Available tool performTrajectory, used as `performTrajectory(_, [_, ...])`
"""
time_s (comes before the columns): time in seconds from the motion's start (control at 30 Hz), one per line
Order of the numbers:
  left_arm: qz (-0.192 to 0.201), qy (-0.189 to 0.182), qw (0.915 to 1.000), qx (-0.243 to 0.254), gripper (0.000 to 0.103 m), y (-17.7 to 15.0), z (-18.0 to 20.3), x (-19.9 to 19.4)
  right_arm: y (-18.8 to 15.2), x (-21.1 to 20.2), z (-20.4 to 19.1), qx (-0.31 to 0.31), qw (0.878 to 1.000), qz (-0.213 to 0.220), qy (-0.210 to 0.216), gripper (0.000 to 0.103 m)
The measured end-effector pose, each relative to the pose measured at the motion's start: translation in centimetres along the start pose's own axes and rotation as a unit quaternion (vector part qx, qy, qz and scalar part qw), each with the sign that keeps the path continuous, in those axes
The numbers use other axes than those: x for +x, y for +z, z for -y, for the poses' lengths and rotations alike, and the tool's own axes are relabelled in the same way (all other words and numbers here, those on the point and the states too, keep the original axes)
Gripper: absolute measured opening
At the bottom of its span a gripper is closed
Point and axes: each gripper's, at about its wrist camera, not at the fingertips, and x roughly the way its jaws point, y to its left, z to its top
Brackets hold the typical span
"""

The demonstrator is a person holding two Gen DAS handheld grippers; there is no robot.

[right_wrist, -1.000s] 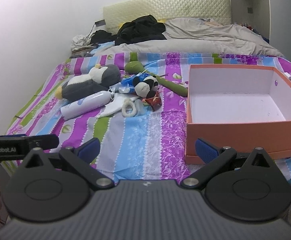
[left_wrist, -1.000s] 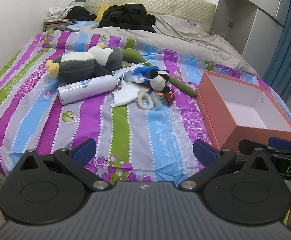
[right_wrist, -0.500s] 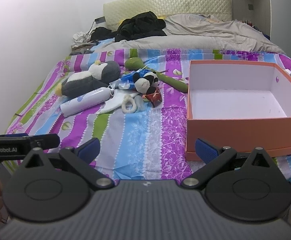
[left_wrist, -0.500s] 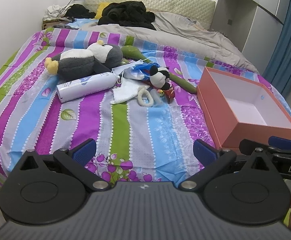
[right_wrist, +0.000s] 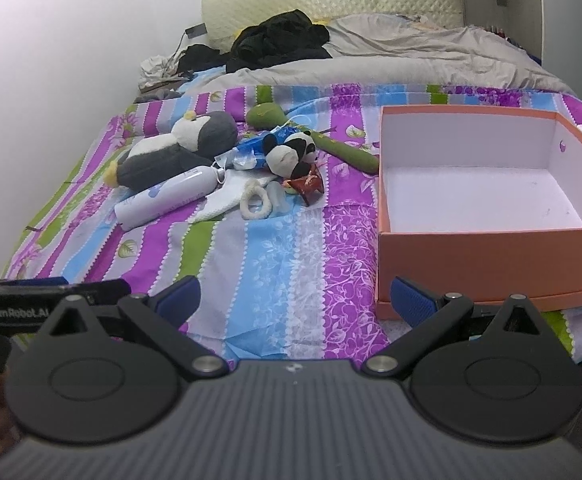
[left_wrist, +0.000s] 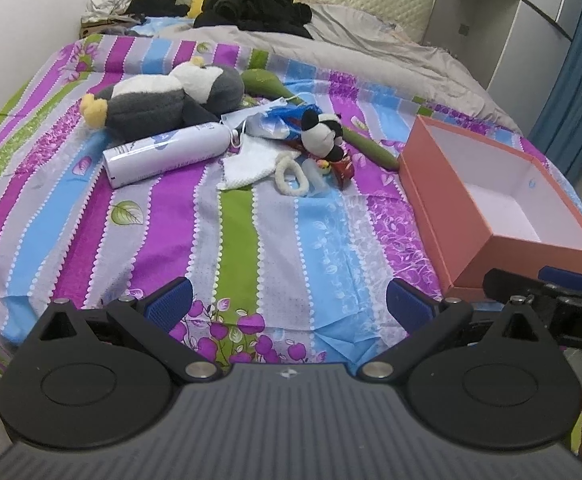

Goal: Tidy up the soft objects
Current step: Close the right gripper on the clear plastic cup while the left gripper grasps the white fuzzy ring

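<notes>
Two hand-held grippers hover level over the foot of a bed covered in a striped floral bedspread (left_wrist: 247, 216). The left gripper (left_wrist: 287, 304) points up the bed with its blue-padded fingers (left_wrist: 169, 304) spread wide, nothing between them. The right gripper (right_wrist: 295, 300) hangs alongside, aimed the same way, its fingers equally parted and empty; its tip also shows at the right edge of the left wrist view, and part of the hand holding it is visible below that.

An open orange box (right_wrist: 491, 256) with a white interior sits on the bedspread, directly ahead of the right gripper's right finger, and holds nothing that can be seen. The soft objects lie in a loose cluster to the left of the box, well apart from both grippers. Farthest from the box is a grey-and-white plush penguin (left_wrist: 163, 100) lying on its side. A white cylindrical bottle (left_wrist: 167, 154) lies against the penguin's near side. Closer to the box are a small plush panda (left_wrist: 323, 134), a white cloth (left_wrist: 247, 162), a cream fabric ring (left_wrist: 289, 174) and a crumpled blue-and-white plastic bag (left_wrist: 271, 120). A long green plush (left_wrist: 275, 84) stretches from behind the penguin toward the box's near left corner. Beyond the cluster, a grey duvet (left_wrist: 351, 54) and dark clothes (left_wrist: 255, 8) are heaped by the headboard.
</notes>
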Motion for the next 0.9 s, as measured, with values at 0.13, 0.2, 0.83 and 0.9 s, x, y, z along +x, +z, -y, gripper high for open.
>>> performTrajectory(0.13, [-0.009, 0.002, 1.0, -0.002, 0.103, 0.3, -0.5, 1.9, 0.7, 1.5, 0.0, 0.003, 1.0, -0.008, 0.002, 0.103])
performTrajectory(0.2, [-0.012, 0.004, 0.9999, -0.007, 0.103, 0.6, -0.9, 3.0, 1.1, 2.1, -0.3, -0.003, 1.0, -0.011, 0.013, 0.103])
performTrajectory(0.83, [-0.007, -0.025, 0.9993, -0.027, 0.099, 2.8, -3.6, 10.3, 2.7, 8.6, -1.9, -0.023, 0.999, -0.022, 0.027, 0.063])
performTrajectory(0.9, [-0.007, -0.025, 0.9993, -0.028, 0.086, 3.1, -3.5, 11.2, 2.9, 9.5, -2.0, -0.025, 0.999, -0.027, 0.026, 0.054])
